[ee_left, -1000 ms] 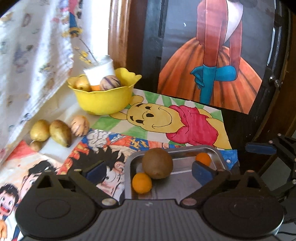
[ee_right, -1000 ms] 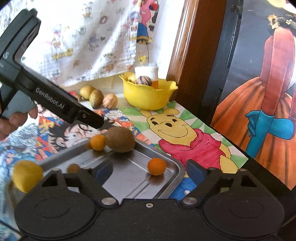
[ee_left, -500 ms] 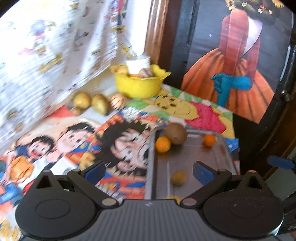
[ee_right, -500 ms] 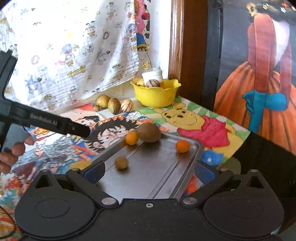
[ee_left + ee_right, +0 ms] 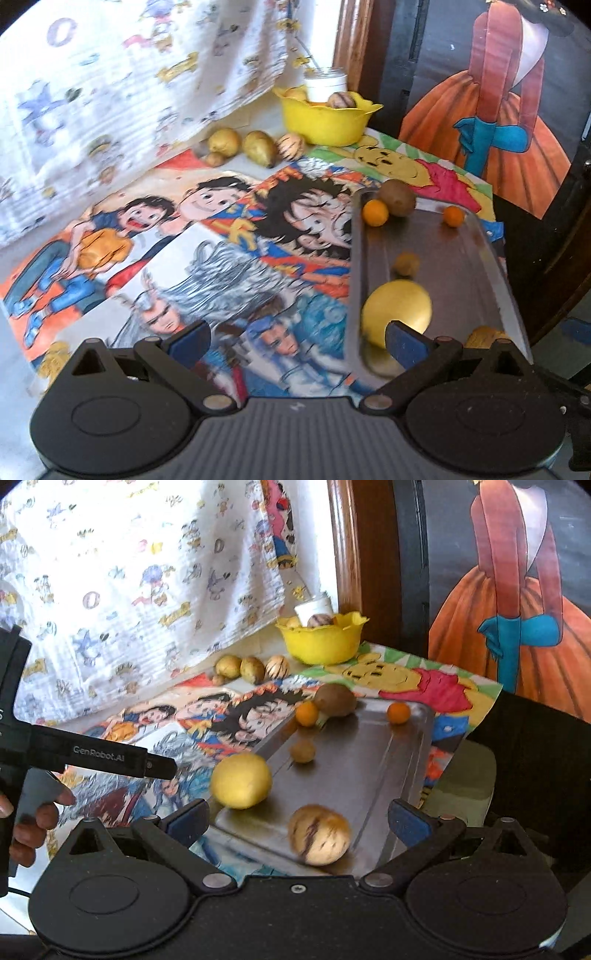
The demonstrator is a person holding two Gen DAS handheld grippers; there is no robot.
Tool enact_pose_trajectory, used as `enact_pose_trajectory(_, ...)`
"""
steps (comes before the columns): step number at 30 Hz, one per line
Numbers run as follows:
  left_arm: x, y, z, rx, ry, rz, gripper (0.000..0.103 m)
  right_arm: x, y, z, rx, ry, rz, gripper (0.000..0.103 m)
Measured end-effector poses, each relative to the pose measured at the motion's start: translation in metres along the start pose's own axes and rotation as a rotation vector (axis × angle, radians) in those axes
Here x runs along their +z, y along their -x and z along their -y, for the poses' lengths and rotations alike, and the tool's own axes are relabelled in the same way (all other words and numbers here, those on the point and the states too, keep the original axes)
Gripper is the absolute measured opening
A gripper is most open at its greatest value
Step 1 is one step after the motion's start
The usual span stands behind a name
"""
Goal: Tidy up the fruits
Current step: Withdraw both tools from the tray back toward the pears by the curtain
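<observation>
Now both tongs, left tongs (image 5: 297, 338) and right tongs (image 5: 299, 818), gape empty over the flat steel tray (image 5: 402, 771); the round yellow fruit (image 5: 241, 780) at its left rim could roll off if nudged.

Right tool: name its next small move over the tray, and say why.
Probably lower the right tool onto the striped fruit: its jaws stand wide open and empty, and that fruit lies nearest, between them, on the metal tray.

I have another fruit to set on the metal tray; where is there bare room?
The tray is bare along its right side, between the small orange and the striped fruit. Its left side is crowded by the yellow fruit and brown fruit.
</observation>
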State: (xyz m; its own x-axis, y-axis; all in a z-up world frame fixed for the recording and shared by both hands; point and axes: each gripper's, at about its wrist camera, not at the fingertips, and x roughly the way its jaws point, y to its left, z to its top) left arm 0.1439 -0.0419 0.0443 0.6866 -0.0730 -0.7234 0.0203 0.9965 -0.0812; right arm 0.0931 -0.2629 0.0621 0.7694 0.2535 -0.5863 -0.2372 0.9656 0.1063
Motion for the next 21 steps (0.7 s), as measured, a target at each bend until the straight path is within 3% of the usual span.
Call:
enact_pose_trajectory(15, -0.020, 0.002, -0.032, 0.064, 0.071, -0.077, 0.103, -0.010, -0.004, -0.031, 0.036, 0.020, -0.078, 0.102)
enact_pose_trajectory(21, -0.023, 0.005, -0.044, 0.072, 0.096, -0.080, 0.103, -0.007, 0.004, -0.041, 0.048, 0.025, -0.069, 0.102)
